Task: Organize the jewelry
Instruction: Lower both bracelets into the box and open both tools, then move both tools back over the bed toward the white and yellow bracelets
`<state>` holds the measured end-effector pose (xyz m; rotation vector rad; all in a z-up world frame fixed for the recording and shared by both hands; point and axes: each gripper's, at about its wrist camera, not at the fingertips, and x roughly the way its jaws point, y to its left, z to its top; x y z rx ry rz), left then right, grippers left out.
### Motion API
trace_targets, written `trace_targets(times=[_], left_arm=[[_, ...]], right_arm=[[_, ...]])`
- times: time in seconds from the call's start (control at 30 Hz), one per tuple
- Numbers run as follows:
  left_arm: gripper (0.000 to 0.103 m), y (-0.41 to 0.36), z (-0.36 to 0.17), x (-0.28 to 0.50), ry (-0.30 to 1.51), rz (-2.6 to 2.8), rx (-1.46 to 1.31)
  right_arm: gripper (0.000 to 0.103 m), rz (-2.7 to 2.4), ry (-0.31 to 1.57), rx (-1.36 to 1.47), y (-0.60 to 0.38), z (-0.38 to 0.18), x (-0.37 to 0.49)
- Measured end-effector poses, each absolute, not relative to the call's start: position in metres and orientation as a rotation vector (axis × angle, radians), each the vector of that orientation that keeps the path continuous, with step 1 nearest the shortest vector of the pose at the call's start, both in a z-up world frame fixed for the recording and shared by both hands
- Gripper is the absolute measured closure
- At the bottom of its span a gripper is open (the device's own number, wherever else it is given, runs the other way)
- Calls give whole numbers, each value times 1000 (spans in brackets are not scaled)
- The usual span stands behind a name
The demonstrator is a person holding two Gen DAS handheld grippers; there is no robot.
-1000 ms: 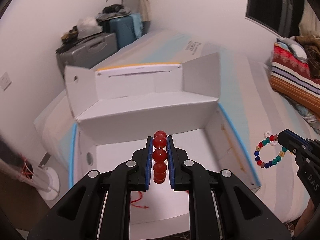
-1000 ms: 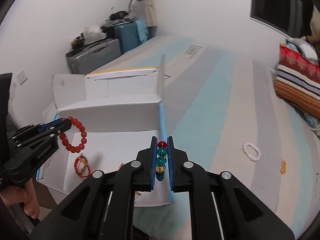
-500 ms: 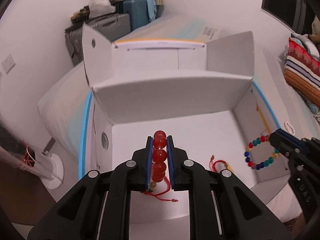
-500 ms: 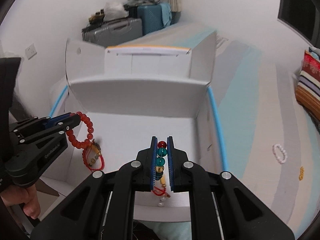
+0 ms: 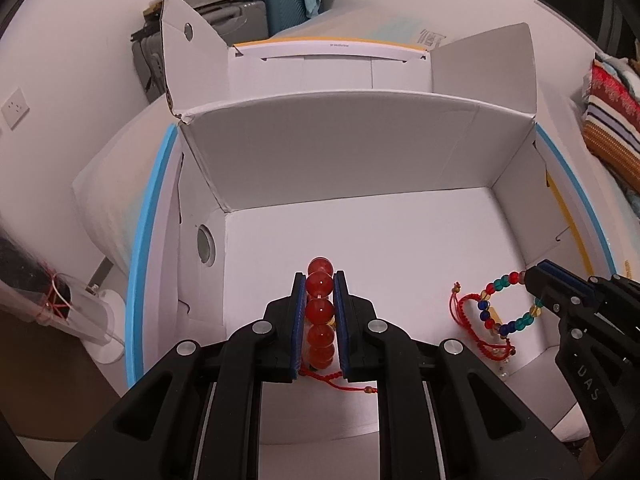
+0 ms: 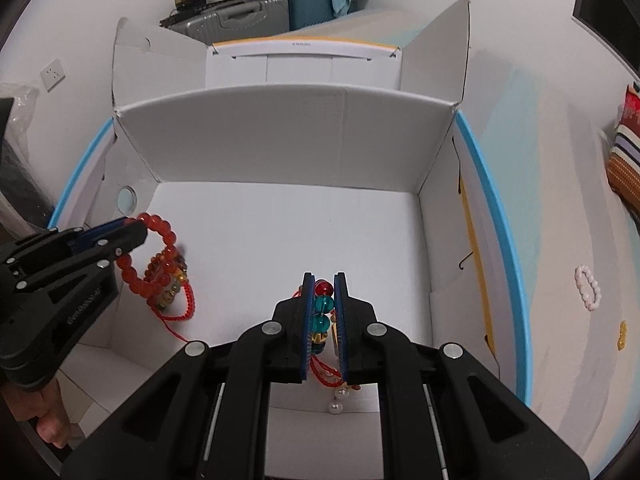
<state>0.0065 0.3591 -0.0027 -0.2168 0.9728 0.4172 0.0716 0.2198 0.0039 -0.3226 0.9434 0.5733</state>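
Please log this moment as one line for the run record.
left tool: shut on red bead bracelet | right tool: shut on multicoloured bead bracelet | both over white cardboard box

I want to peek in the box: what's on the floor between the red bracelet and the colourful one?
Bare white box floor between the red bracelet and colourful bracelet, in the right wrist view.

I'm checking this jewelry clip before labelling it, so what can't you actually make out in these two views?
- Red bead bracelet, left wrist view: lower loop hidden behind the left gripper.
- Multicoloured bead bracelet, right wrist view: mostly hidden by the right gripper.
- Small yellow item on the bed, right wrist view: too small to identify.
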Motion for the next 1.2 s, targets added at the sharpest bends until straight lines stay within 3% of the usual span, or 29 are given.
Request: trace_targets(times=[0.3, 0.37, 0.4, 0.43, 0.47, 0.57, 0.63, 0.7, 0.77, 0.83, 1.03, 1.2], left_arm=[[88, 359, 0, 3, 965, 439, -211], [87, 356, 6, -1, 953, 448, -199], [85, 355, 10, -4, 942, 445, -196], [76, 354, 13, -6, 931, 445, -194], [65, 353, 19, -9, 913, 454, -192], [51, 352, 31, -15, 879, 482, -181], [36, 350, 38, -19, 858, 493, -184], [35, 347, 45, -21, 839, 501, -177], [24, 343, 51, -22, 826, 501, -175], [21, 339, 56, -23, 811, 502, -176], [7, 316, 66, -21, 783, 485, -145], [6, 294, 74, -11, 764, 458, -125]], right_arm=[[93, 561, 976, -332, 223, -9, 75], [85, 562, 971, -343, 225, -7, 73], [74, 566, 957, -350, 225, -5, 70], [62, 568, 940, -350, 225, -1, 67], [59, 567, 931, -344, 223, 2, 66], [49, 563, 903, -334, 218, 13, 62], [34, 558, 883, -325, 214, 19, 60], [28, 550, 856, -321, 209, 26, 57], [20, 548, 842, -311, 203, 32, 55], [14, 539, 830, -296, 196, 37, 56], [11, 519, 839, -265, 170, 48, 64], [8, 483, 842, -241, 137, 52, 67]])
